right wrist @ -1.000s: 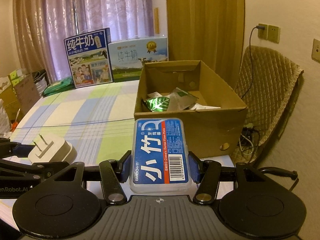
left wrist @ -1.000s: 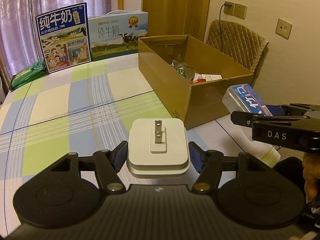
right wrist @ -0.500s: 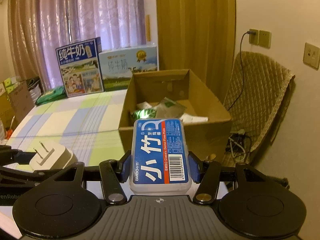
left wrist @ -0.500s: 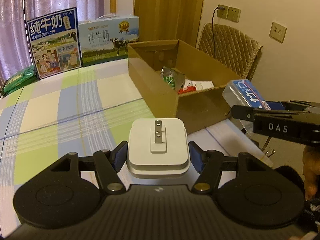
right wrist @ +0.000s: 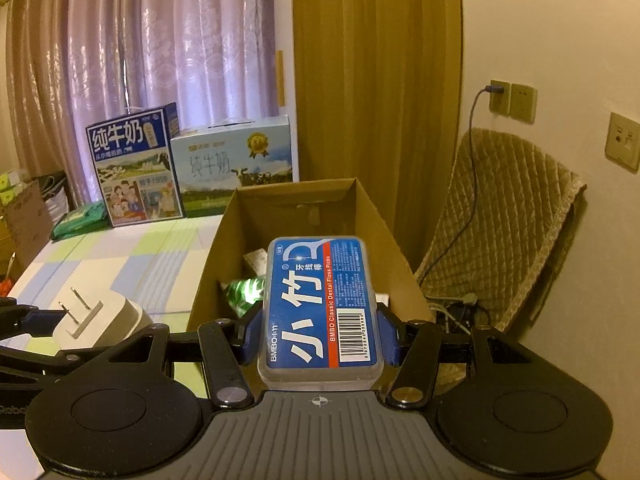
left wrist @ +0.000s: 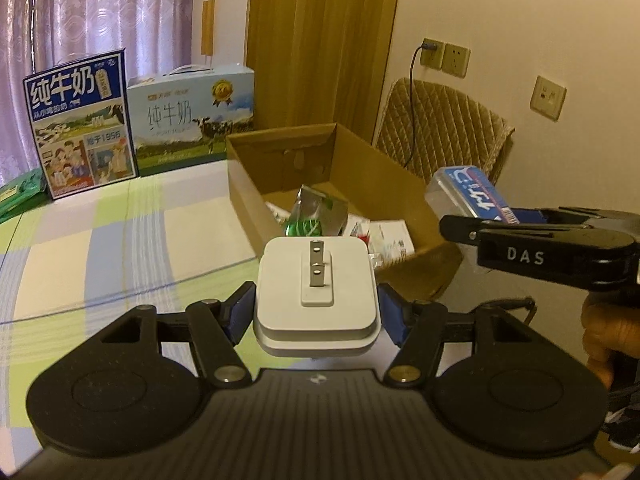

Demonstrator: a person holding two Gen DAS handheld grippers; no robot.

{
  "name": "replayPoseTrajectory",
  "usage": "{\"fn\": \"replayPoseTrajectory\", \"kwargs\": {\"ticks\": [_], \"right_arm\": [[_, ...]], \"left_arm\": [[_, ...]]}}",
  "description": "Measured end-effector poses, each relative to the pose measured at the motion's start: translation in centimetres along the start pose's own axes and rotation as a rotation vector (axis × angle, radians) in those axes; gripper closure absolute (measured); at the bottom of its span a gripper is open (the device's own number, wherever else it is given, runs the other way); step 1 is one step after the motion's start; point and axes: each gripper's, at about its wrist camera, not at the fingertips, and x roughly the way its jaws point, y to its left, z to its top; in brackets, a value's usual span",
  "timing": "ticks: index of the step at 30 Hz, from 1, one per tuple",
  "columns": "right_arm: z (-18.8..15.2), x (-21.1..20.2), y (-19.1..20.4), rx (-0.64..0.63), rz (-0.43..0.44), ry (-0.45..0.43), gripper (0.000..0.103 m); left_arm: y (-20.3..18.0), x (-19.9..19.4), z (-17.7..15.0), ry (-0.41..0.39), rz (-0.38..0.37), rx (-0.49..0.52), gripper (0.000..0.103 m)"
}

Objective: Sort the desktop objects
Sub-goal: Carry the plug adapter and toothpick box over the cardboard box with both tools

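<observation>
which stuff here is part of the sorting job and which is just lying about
Part of the job:
- white plug adapter in the left claw
- floss pick box in the right claw
- cardboard box

Just lying about:
- two milk cartons
- green packet
- quilted chair
</observation>
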Motion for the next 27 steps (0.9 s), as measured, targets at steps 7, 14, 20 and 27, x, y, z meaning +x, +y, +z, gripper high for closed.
{"fn": "replayPoseTrajectory", "kwargs": {"ticks": [7,14,20,27], "right_arm": [[1.9,2.3,-0.7,-0.012,0.022,0.017,0.050],[2.6,3.9,-1.2,-0.018,0.026,0.023,0.050],[3.0,5.1,-1.9,-0.021,0.017,0.026,0.050],[3.3,6.5,-2.6,-0.016,0.015,0.040,0.050]], "left_arm": [[-0.1,1.7,2.4,-0.014,-0.016,-0.008,0.043],[-0.1,3.4,3.7,-0.011,-0.024,-0.007,0.043],[0.1,4.8,4.3,0.001,-0.021,-0.007,0.043],[0.2,6.2,5.0,0.010,-0.023,0.002,0.043]]}}
